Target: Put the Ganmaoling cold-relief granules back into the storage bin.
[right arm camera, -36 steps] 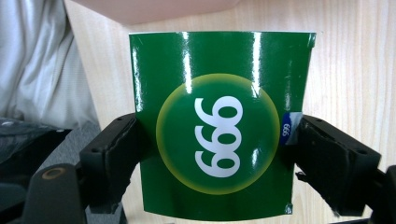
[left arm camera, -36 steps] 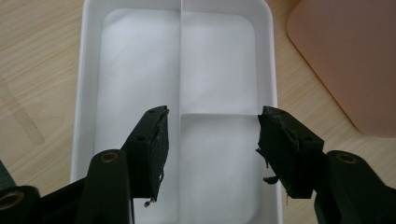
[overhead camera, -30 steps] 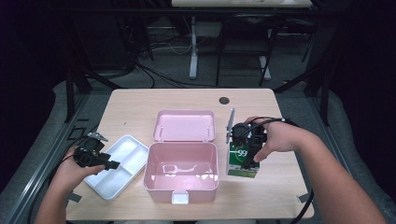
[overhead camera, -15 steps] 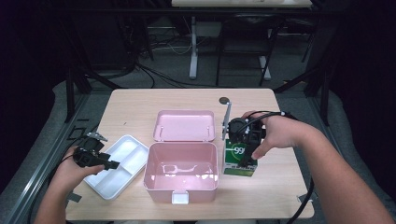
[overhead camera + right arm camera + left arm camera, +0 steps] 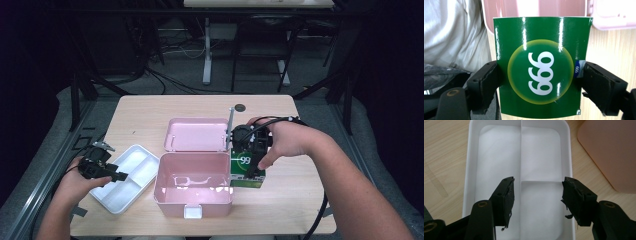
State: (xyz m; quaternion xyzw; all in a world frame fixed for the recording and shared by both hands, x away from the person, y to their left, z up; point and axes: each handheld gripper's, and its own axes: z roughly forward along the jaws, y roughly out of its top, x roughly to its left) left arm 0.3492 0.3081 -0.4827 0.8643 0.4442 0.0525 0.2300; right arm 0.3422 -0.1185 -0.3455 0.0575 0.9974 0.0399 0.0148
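Right claw (image 5: 250, 150) clamps the green box (image 5: 540, 66) beside the pink case (image 5: 192, 187).

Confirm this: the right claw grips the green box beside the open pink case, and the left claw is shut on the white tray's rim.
Not quite. The left claw is open, its jaws hanging apart above the white tray, as the left gripper view shows. The right claw does grip the green box beside the pink case.

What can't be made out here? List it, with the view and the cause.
- Green box, right gripper view: its bottom edge runs past the frame; the right gripper covers both sides.
- Green box, high view: the person's hand and gripper hide its top.
- Pink case, high view: glare blurs whatever lies on its floor.
- White tray, left gripper view: the near end is cut off by the frame and the left gripper.
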